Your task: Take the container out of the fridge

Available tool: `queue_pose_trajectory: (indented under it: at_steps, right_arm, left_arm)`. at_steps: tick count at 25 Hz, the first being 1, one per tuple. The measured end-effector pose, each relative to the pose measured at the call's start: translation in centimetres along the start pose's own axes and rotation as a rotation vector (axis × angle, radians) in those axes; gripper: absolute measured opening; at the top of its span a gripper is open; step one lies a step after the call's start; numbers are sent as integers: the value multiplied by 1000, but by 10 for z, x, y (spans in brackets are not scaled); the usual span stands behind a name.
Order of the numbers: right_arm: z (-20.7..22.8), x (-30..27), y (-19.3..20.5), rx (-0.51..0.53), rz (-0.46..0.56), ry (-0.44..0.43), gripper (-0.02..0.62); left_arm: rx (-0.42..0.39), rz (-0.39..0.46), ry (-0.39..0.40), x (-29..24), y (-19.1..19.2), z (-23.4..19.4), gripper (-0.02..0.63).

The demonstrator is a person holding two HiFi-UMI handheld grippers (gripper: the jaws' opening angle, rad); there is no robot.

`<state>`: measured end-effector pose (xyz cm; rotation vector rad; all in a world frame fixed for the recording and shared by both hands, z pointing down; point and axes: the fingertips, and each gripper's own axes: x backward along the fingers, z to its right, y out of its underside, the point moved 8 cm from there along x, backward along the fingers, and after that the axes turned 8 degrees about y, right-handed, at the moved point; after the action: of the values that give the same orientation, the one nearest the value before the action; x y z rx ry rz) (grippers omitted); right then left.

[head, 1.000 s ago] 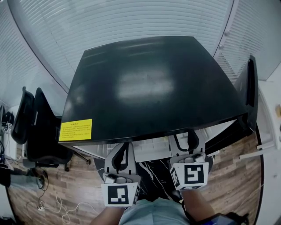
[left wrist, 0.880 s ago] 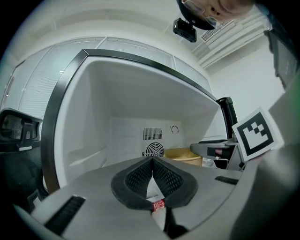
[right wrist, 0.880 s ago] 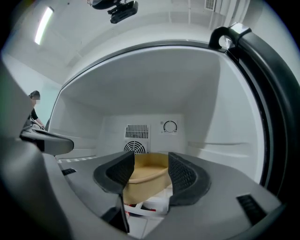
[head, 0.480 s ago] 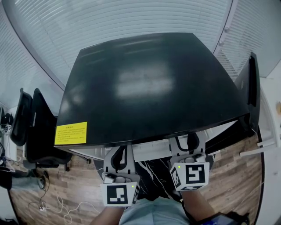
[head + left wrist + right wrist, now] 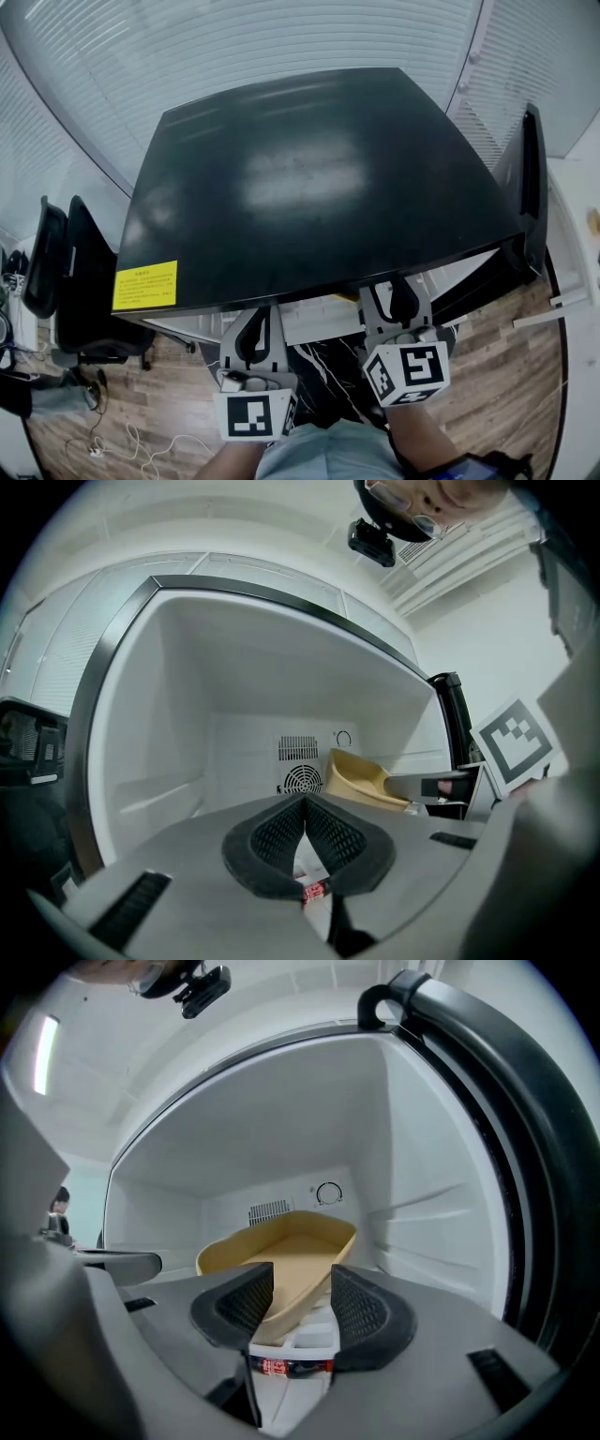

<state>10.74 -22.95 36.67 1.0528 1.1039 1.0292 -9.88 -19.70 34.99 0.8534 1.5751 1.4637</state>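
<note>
A tan, shallow container (image 5: pixel 281 1251) lies on the floor of the open white fridge, towards its back right; the left gripper view catches the container (image 5: pixel 361 778) too. My right gripper (image 5: pixel 302 1279) reaches into the fridge with its jaws closing. The container's near rim is between them, and a gap still shows beside the right pad. My left gripper (image 5: pixel 305 803) is shut and empty, pointing at the back wall left of the container. In the head view the left gripper (image 5: pixel 258 333) and the right gripper (image 5: pixel 394 300) poke under the fridge's black top (image 5: pixel 319 178).
The fridge door (image 5: pixel 530 187) stands open at the right. A fan vent (image 5: pixel 302 780) and a dial (image 5: pixel 329 1193) sit on the back wall. A white part with a red label (image 5: pixel 291 1365) lies below the right jaws. Black chairs (image 5: pixel 66 272) and cables (image 5: pixel 122 441) are on the left.
The right gripper has tilted and slid a little further under the fridge top. The left gripper has stayed put. The head view has shifted slightly.
</note>
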Motion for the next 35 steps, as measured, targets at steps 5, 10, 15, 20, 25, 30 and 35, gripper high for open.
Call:
queue_pose_trajectory:
  at_steps: [5,10,15,20,25,30,35]
  right_arm:
    - [1,0,2,-18,-10,1,172]
    - [1,0,3,-12,-10,6,146]
    - [1,0,4,-3,-9,13,123]
    - [0,0,3,6,-6,17,92]
    - [-1,1,2,17,0,17,78]
    - [-2,4,1,25,15,14,74]
    - [-5,8,-3,45,35,10,56]
  left_arm:
    - [0,2,0,2,0,-1,14]
    - [0,-1,-6,2,-1,-1,14]
    - [0,2,-11,3,0,-1,14]
    - [0,2,-19,5,0,-3,14]
    - [-1,3,-25,7,-1,-4,14]
    - [-1,4,-29,9,-1,-3,14]
    - [-2,5,-31,11,-2,-3,14]
